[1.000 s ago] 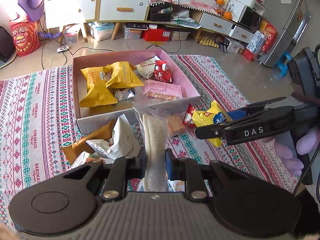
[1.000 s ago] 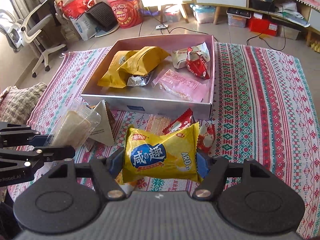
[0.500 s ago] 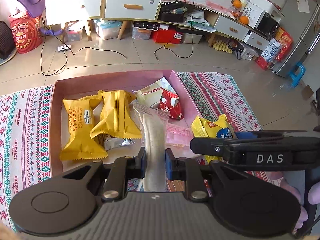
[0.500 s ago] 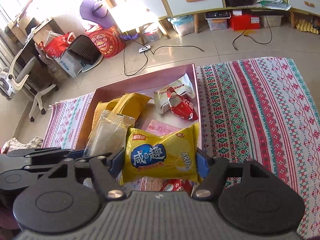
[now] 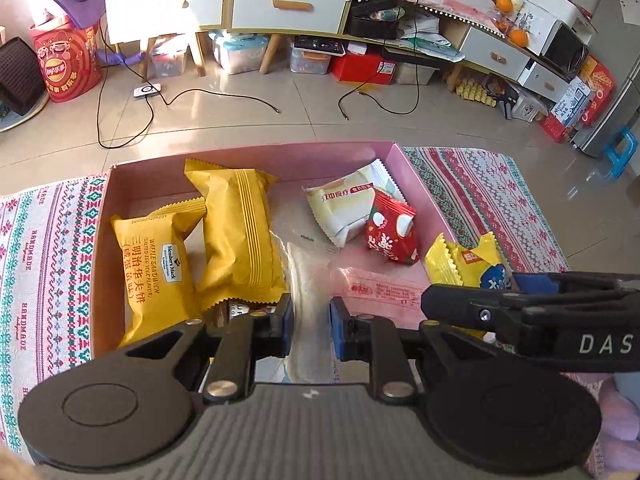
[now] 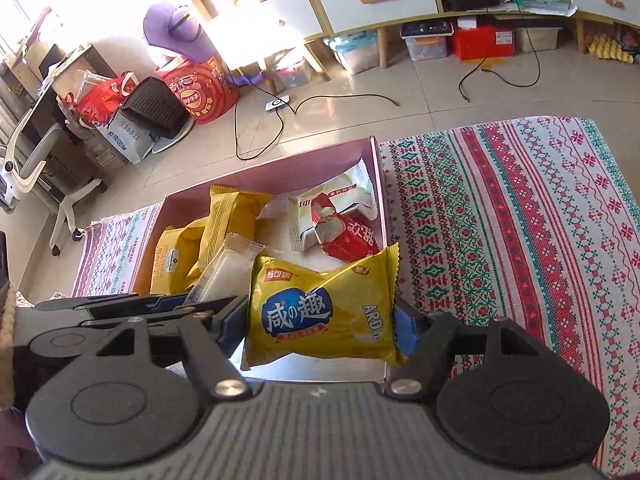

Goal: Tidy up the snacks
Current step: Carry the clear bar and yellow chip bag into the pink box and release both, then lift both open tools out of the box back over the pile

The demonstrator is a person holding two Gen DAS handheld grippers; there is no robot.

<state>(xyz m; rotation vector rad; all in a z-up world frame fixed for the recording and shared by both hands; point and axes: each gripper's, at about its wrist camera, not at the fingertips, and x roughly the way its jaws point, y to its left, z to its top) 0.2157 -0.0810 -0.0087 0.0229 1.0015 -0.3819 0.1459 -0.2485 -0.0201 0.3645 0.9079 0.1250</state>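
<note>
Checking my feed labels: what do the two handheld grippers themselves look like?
Both are matte black: the left gripper and right gripper have blue finger pads, silver pivot screws, round discs either side and a ribbed grey base. White "DAS" lettering marks the right gripper's side.

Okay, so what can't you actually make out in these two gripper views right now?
- Left wrist view: the silver foil packet in the pink cardboard box is mostly covered by the plain yellow ridged wrapper.
- Left wrist view: the pink flat packet's print is too small to read.
- Right wrist view: the box's near part is hidden behind the yellow-and-blue biscuit packet.
</note>
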